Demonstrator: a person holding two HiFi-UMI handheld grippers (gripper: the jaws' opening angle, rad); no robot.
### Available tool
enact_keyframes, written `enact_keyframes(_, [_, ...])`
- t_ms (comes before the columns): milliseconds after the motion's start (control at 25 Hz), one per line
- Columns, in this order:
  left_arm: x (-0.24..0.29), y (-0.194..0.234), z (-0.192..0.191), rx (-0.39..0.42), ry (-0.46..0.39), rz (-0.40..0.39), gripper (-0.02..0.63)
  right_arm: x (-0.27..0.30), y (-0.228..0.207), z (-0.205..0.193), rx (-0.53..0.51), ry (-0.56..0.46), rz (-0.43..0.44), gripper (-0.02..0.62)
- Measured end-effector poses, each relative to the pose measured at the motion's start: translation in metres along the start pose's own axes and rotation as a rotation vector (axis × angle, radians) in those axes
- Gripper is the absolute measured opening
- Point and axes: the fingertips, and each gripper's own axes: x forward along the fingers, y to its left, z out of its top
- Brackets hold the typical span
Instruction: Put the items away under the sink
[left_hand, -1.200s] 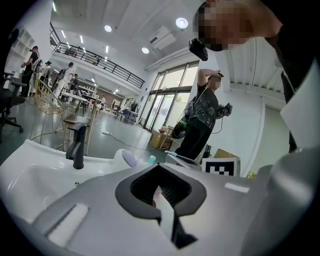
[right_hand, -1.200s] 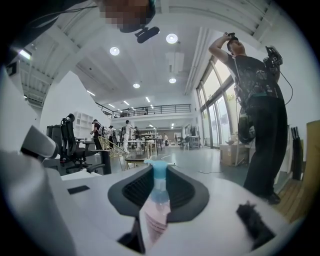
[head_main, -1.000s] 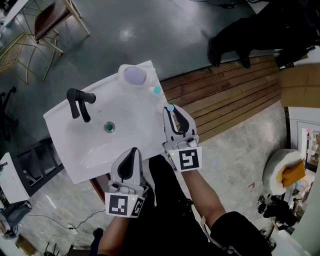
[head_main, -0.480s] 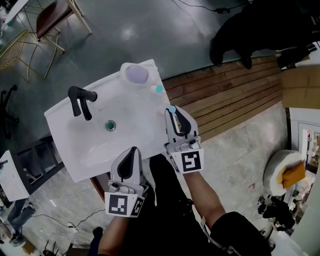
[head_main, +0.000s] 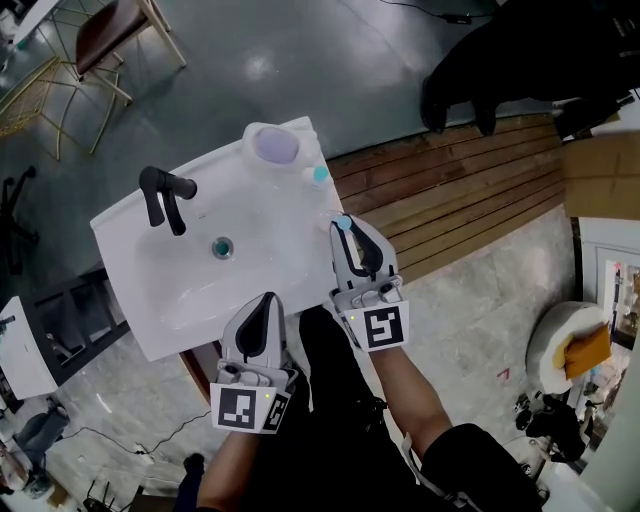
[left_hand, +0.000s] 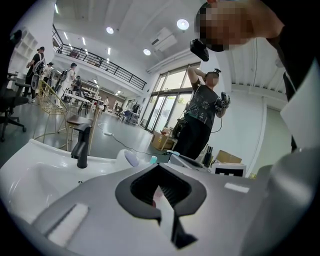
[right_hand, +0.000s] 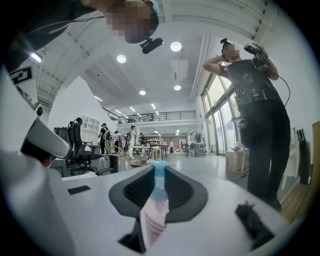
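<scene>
- Open, hall-like studio workspace: a mezzanine railing (left_hand: 100, 62) and ceiling spotlights (left_hand: 182, 23) above a tall glass front (left_hand: 165, 100).
- A freestanding sink (head_main: 280, 215) stands on the bare floor (head_main: 300, 60), with an office chair (right_hand: 75, 140) and a cardboard box (head_main: 600, 175) nearby.

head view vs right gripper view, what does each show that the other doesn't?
Head view only: the sink basin, faucet and drain. Right gripper view only: ceiling lights, a balcony railing and distant people across the hall. Both: the right gripper, its jaws closed on a teal-capped bottle.
</scene>
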Motion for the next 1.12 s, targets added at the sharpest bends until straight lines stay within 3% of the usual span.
enact_keyframes(1120, [-0.08,0.007,0.005,-0.003,-0.065,0.044,0.006,-0.064,0.078,0.025,0.002,-0.019,0.098,0.071])
